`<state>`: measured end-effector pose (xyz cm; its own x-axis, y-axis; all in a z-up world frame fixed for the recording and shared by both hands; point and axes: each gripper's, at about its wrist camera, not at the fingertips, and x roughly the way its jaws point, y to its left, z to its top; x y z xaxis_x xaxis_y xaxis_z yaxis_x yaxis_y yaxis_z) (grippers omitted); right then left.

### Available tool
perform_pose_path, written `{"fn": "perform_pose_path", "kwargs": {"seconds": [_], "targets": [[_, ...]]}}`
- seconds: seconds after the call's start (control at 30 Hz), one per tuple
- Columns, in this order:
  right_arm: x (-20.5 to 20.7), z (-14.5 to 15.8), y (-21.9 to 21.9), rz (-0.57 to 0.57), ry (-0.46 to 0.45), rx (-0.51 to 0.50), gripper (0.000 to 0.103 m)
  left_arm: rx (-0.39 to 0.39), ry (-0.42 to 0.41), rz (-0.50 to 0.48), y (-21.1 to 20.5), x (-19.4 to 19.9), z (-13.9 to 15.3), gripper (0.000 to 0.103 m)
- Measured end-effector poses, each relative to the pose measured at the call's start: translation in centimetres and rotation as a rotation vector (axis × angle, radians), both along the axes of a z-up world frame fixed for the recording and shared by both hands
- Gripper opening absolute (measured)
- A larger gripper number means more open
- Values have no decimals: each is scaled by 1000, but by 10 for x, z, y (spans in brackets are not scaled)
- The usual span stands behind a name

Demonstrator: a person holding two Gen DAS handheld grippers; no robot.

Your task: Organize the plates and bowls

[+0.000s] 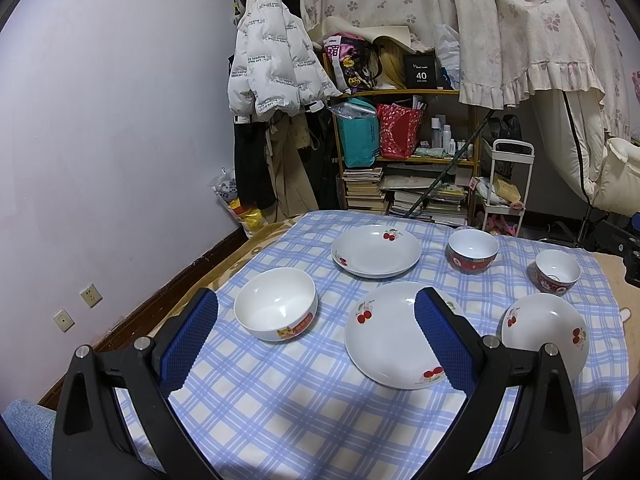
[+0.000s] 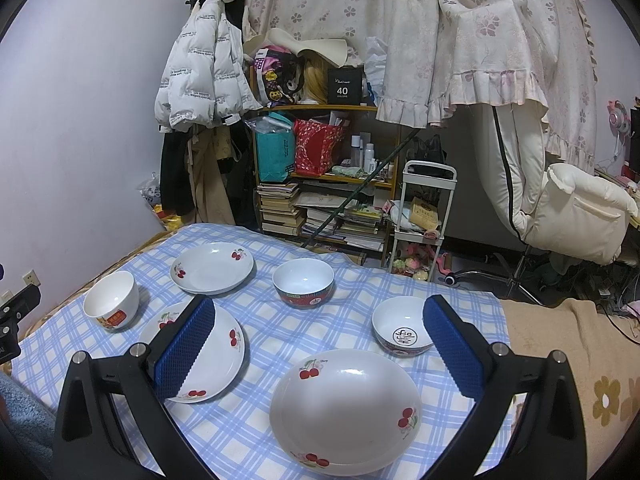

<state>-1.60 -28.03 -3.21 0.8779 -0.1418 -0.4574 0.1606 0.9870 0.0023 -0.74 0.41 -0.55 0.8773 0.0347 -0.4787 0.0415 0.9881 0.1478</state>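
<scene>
6 dishes on checked cloth

Dim, cool indoor light from above; soft shadows fall on the tablecloth; small glints sit on glazed dishes; sharp focus; fisheye bending with black corners.

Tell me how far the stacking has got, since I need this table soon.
Nothing looks done: three cherry plates and three bowls sit apart on the checked cloth. Nothing is in hand: the left hand-held gripper and the right hand-held gripper are open and empty. All sorting remains.
</scene>
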Motion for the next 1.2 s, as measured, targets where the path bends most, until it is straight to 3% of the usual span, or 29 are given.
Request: {"fn": "perform_pose_path", "kwargs": {"seconds": [0.57, 0.93, 1.2], "targets": [[17, 0, 8, 52, 25, 36, 103, -9, 42, 20, 4, 15, -6, 98], [59, 7, 24, 143, -7, 63, 103, -4, 165, 58, 7, 62, 1, 97], [107, -2, 39, 180, 45, 88, 103, -79, 293, 63, 13, 100, -19, 97]]}}
